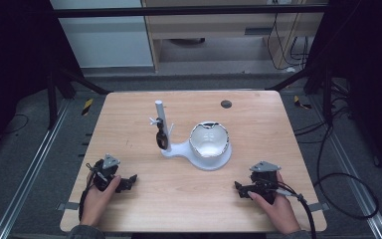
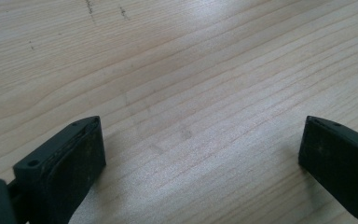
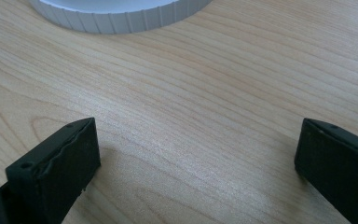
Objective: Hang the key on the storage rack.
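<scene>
Both claws [image 2: 200, 154] [image 3: 196, 158] agape; white stand [image 1: 199, 149] w/ shiny bowl [image 1: 208, 139], upright post [image 1: 160, 117].

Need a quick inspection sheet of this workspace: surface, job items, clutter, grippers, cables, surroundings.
Surface: light wooden table, faint dark marks in the left gripper view, small dark round disc near the far edge.
Job's things: white stand at the centre with an upright post, a small dark item hanging on it, and a white bowl-shaped piece on its round base.
Clutter: nothing seen.
Grippers: left gripper and right gripper rest near the near edge, jaws wide apart, nothing between them.
Cables: black cable trails from the right gripper; more cables on the floor at right.
Surroundings: dark frame, grey floor, wooden cabinet behind.
</scene>
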